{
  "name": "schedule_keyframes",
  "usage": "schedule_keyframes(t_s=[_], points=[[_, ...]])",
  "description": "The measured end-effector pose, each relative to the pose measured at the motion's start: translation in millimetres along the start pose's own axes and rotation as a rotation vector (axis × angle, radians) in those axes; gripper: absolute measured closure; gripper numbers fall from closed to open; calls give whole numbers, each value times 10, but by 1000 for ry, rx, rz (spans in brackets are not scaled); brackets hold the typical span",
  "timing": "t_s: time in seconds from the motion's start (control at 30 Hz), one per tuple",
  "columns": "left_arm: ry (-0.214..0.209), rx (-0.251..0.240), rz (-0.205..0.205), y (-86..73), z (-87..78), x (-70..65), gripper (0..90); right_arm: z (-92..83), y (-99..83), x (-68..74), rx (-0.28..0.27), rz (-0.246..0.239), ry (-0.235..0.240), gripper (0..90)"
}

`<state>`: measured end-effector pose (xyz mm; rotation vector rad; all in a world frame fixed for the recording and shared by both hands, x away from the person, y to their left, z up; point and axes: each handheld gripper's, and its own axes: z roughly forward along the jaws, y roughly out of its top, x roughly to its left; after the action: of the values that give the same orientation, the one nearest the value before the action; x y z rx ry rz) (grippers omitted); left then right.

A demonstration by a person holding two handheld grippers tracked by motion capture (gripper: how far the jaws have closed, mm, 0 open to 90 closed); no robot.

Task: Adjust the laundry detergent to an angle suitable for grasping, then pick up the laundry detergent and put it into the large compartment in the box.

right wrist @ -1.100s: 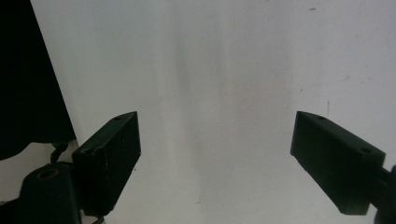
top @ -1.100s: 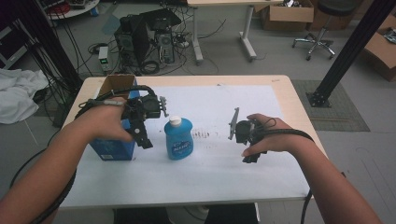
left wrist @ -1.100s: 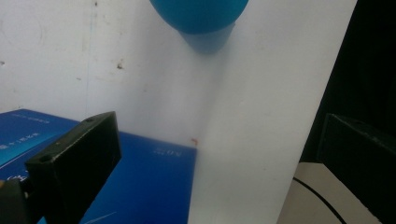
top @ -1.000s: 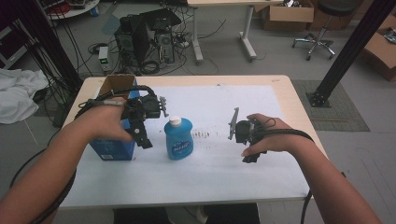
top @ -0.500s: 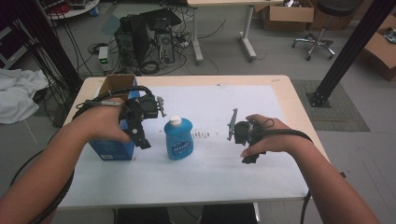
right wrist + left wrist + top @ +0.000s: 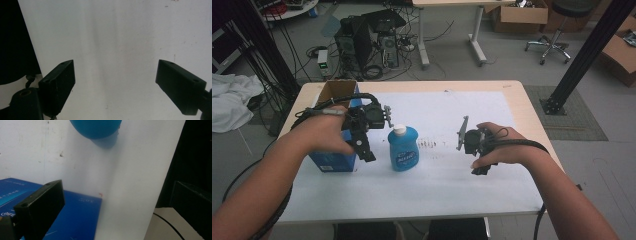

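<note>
A blue bottle (image 6: 403, 149) with a white cap stands upright near the middle of the white-covered table (image 6: 452, 195). To its left stands a blue box (image 6: 332, 159) with an open cardboard top. My left gripper (image 6: 364, 144) hovers over the box's right side, a short gap from the bottle, jaws pointing down. In the left gripper view the gripper (image 6: 116, 188) is open, with the box (image 6: 75, 217) below and the bottle's base (image 6: 96, 127) farther off. My right gripper (image 6: 477, 161) is right of the bottle, well apart from it. In its own view the right gripper (image 6: 116, 75) is open over bare white table.
The wooden table rim (image 6: 532, 125) runs close to the right hand. Beyond the far edge stand computer towers (image 6: 372, 42) with cables on the floor. A black post (image 6: 582, 55) rises at the right. White cloth (image 6: 232, 102) lies at the left.
</note>
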<state>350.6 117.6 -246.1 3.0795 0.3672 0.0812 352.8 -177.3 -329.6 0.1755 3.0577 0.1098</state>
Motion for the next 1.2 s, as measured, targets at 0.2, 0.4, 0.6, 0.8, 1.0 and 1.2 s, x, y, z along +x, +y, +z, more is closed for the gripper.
schedule_keyframes(t_s=[0.2, 0.4, 0.6, 0.8, 1.0, 1.2], points=[[-1, -8, 9, 47, -30, 12, 4, -14, -12, -9, 3, 5, -10, 160], [-1, -9, 12, 64, -26, 7, 3, -16, -28, -28, -3, 16, -12, 160], [-5, -21, 5, 35, -11, 6, 4, -30, -14, -38, -2, 15, -15, 161], [-7, 5, 4, 23, 27, 19, 4, -37, 20, -28, -3, 10, -22, 160], [-13, -3, 1, 24, 30, 9, 4, -30, 9, -21, -3, 8, -17, 161], [-11, 10, -7, 61, 27, -13, 4, -6, -6, -8, 1, -3, -24, 162]])
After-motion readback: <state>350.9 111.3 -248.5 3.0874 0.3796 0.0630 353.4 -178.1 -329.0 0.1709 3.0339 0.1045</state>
